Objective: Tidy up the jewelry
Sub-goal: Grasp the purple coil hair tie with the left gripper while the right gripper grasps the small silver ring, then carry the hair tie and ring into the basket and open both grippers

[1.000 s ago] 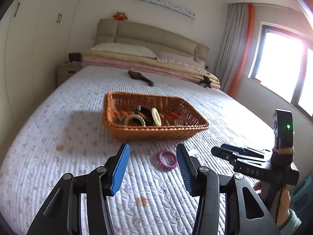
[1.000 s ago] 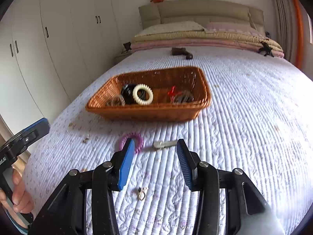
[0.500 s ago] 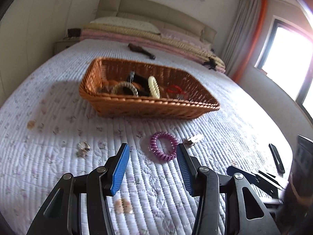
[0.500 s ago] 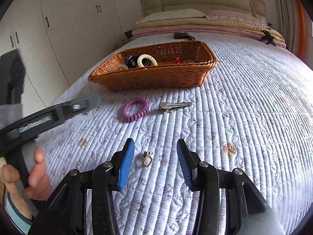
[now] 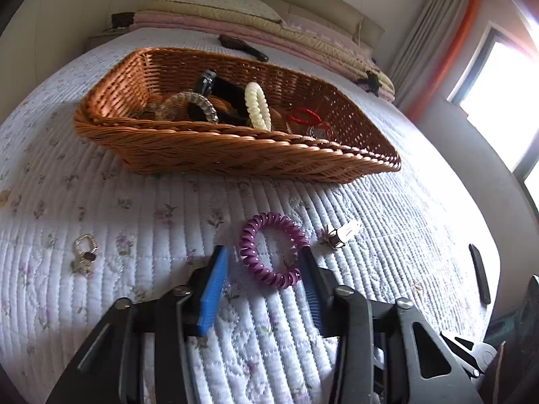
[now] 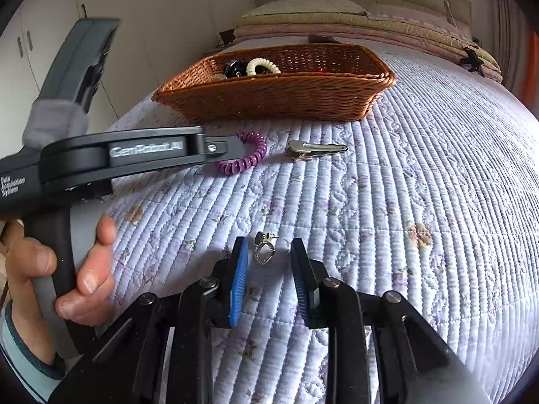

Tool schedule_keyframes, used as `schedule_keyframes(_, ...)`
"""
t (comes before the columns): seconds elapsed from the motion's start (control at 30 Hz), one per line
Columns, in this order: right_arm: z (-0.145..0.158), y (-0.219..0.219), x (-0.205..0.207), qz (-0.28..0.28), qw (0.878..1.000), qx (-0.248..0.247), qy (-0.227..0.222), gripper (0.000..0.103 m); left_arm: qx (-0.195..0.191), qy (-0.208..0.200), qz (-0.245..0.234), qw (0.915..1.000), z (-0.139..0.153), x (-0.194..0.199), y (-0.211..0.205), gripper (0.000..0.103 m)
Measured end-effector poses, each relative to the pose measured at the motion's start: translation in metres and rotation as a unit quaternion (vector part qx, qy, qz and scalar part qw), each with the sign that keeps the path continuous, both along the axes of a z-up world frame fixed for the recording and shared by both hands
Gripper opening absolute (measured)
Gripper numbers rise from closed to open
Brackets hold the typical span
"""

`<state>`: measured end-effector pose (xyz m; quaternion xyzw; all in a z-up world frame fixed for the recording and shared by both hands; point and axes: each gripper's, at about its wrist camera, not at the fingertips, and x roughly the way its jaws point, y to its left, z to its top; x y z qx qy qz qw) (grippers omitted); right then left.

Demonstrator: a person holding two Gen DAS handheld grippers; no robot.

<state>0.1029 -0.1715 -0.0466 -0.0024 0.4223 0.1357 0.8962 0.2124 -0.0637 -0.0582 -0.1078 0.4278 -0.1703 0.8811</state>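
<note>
A purple spiral hair tie (image 5: 272,250) lies on the quilted bed, its near half between the open blue-padded fingers of my left gripper (image 5: 264,256). A silver hair clip (image 5: 340,234) lies just right of it. A small earring (image 5: 84,252) lies to the left. In the right wrist view, my right gripper (image 6: 267,247) is open with a dark-stone earring (image 6: 264,247) between its fingertips. The hair tie (image 6: 244,160) and clip (image 6: 315,150) lie further off. The wicker basket (image 5: 235,155) holds several hair ties and bracelets.
The left gripper's body (image 6: 111,158) and the hand holding it fill the left of the right wrist view. Pillows and folded blankets (image 5: 235,17) lie at the bed's head. A dark brush (image 5: 242,47) lies beyond the basket. A window (image 5: 505,84) is at right.
Both grippers have dropped lower and moved forward. The left now straddles the purple hair tie; the right now straddles the earring. Both stay open.
</note>
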Motion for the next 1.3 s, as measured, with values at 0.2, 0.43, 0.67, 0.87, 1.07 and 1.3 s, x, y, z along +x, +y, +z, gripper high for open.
schedule_keyframes(0.2,-0.004,0.003,0.003,-0.001,1.0,-0.018,0.003,0.022,0.02,0.0,-0.006,0.9998,-0.003,0.003,-0.01,0.029)
schedule_keyframes(0.43,-0.005,0.006,0.007,-0.008,0.999,-0.036,-0.003,0.005,0.041,-0.003,-0.004,0.9991,-0.005,0.003,-0.014,0.019)
schedule_keyframes(0.67,-0.003,0.0,0.004,-0.019,1.0,-0.02,-0.004,0.005,0.045,-0.006,-0.001,0.999,-0.005,0.003,-0.015,0.011)
schedule_keyframes(0.87,0.001,-0.007,0.001,-0.028,1.0,-0.002,-0.011,0.005,0.038,-0.013,0.004,0.9992,-0.004,-0.003,-0.012,0.011)
schedule_keyframes(1.07,0.009,-0.012,-0.005,-0.033,0.999,0.011,-0.028,0.005,0.024,-0.035,0.009,0.9991,0.008,-0.02,-0.002,0.01)
schedule_keyframes(1.3,0.033,-0.026,-0.008,-0.051,0.996,0.047,-0.047,0.005,0.006,-0.078,0.01,0.9969,0.042,-0.048,0.019,0.01)
